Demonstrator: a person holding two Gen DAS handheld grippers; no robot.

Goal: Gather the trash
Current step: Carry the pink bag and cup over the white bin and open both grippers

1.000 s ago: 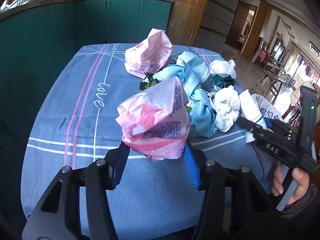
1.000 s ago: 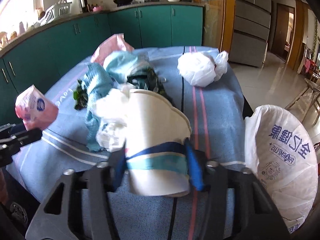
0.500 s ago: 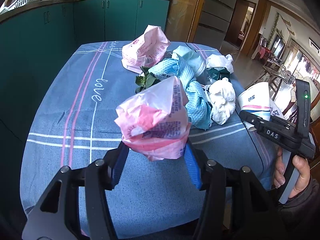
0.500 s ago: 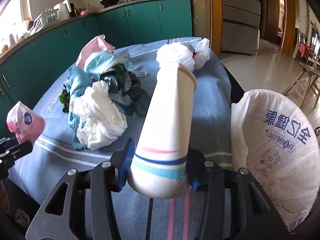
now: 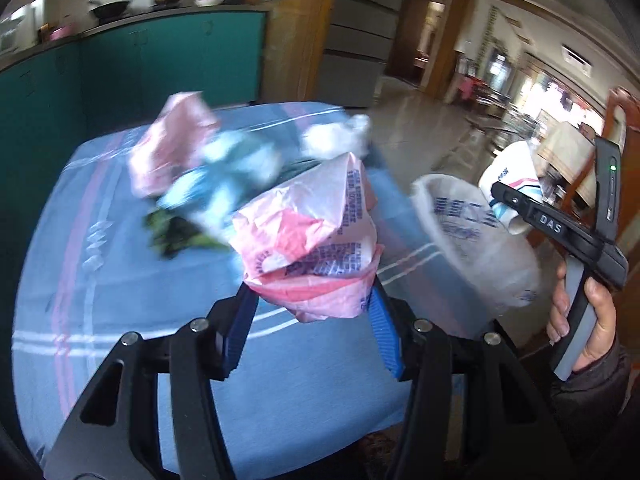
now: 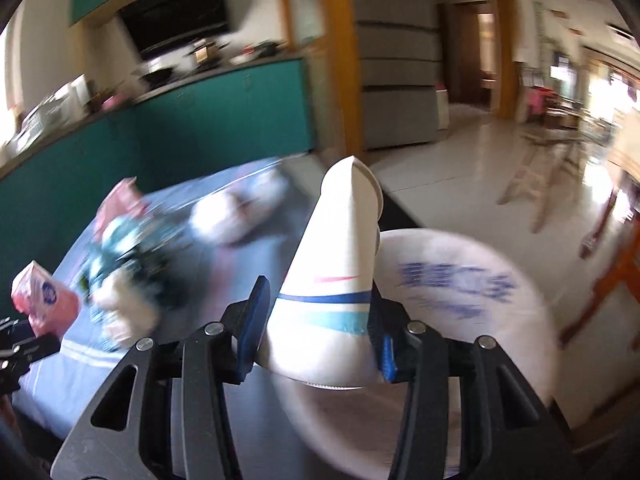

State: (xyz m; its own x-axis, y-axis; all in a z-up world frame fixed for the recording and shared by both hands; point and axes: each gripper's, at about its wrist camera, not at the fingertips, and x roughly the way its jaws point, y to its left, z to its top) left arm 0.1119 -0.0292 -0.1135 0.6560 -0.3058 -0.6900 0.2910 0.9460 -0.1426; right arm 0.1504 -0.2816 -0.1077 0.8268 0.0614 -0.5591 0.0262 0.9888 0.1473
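Note:
My left gripper [image 5: 312,320] is shut on a crumpled pink and white wrapper [image 5: 308,240], held above the blue tablecloth [image 5: 120,300]. My right gripper [image 6: 318,332] is shut on a squashed white paper cup [image 6: 336,272] with blue and teal bands, held over the open white trash bag [image 6: 460,300]. In the left wrist view the right gripper [image 5: 560,232], the cup [image 5: 512,180] and the bag [image 5: 472,240] show at the right. The wrapper also shows at the left of the right wrist view [image 6: 44,296].
A blurred pile of trash lies on the table: another pink wrapper [image 5: 172,148], blue cloth [image 5: 216,184], green leaves [image 5: 172,236], white bags [image 5: 336,140]. Teal cabinets [image 5: 140,72] stand behind. The tiled floor [image 6: 480,184] lies right of the table.
Both grippers have swung right, toward the trash bag. The cup now hangs over the bag's opening. The wrapper has moved closer to the bag. Both views are motion-blurred.

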